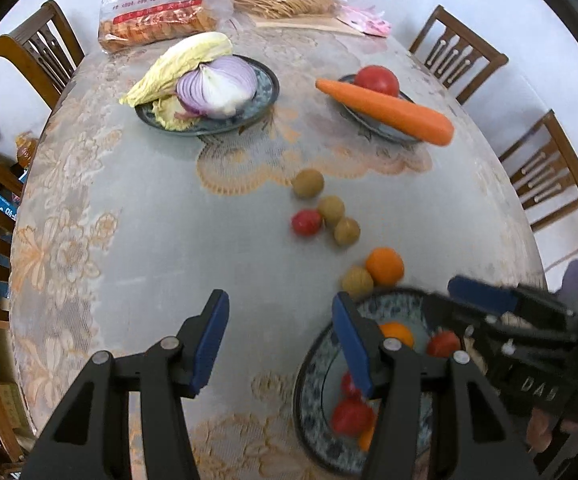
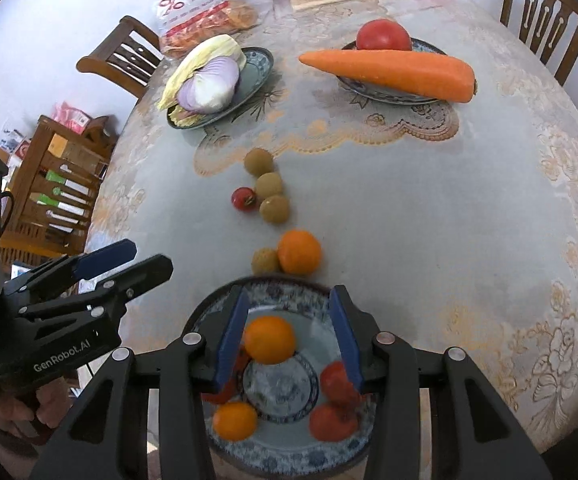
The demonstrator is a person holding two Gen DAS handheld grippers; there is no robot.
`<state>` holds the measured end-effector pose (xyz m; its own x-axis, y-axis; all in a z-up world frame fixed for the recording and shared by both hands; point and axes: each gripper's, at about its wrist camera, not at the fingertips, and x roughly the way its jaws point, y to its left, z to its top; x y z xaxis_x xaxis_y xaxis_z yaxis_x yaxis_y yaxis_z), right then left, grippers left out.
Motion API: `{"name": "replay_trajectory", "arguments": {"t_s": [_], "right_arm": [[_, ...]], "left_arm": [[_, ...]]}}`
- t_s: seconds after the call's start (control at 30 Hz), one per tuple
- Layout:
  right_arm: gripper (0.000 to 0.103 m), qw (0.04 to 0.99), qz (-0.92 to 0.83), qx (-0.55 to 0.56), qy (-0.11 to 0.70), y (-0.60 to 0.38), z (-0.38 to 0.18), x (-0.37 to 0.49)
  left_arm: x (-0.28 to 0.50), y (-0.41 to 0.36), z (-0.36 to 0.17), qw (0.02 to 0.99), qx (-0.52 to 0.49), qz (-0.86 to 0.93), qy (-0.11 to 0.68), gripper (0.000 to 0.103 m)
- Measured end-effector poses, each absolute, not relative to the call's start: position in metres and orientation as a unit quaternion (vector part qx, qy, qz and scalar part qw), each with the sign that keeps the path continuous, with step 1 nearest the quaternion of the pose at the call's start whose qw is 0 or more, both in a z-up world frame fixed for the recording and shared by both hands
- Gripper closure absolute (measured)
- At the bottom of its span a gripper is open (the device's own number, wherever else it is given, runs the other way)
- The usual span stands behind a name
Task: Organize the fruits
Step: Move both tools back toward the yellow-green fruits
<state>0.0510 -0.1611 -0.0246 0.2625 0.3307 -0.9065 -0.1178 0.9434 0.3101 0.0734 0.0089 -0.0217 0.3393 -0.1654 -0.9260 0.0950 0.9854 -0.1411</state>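
Right gripper (image 2: 289,332): jaws apart, holding nothing, poised over the patterned plate (image 2: 289,446) at the near edge of the table (image 2: 429,220). An orange (image 2: 269,339) lies between the two blue pads, against or just beside the left one; contact cannot be confirmed. Also in the plate: a second orange (image 2: 235,421) and several red fruits (image 2: 331,422), partly blurred.

Left gripper (image 1: 279,340): jaws apart, empty, above bare tablecloth just left of the same plate (image 1: 313,412); its right finger overlaps the plate rim in the left wrist view.

Loose fruit on the cloth beyond the plate: a third orange (image 2: 299,252) touching a tan longan (image 2: 265,261) just past the far rim. Farther toward the table centre, three more longans (image 2: 274,209) in a short line with a cherry tomato (image 2: 244,199) beside them on the left.

Toward the far edge: at left, a dish (image 2: 255,66) carrying cabbage (image 2: 205,56) and a cut red onion (image 2: 209,86); at right, a dish (image 2: 389,94) with a carrot (image 2: 389,72) laid across it and a large tomato (image 2: 384,36) behind. Bagged dry goods (image 2: 205,12) sit at the far edge. Wooden chairs (image 2: 125,56) stand around the table.
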Motion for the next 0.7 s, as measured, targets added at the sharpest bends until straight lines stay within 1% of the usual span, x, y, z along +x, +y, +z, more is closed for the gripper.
{"name": "replay_trajectory", "arguments": {"t_s": [0.4,0.7], "right_arm": [[0.058,0.778,0.14,0.092,0.606,-0.162,-0.038,0.072],[0.058,0.777,0.141,0.096,0.606,-0.166,-0.04,0.078]], "left_arm": [[0.136,-0.005,-0.035,0.814,-0.056,-0.058,0.575,0.046],[0.168,-0.021,-0.048,0.81,-0.049,-0.065,0.581,0.046]]}}
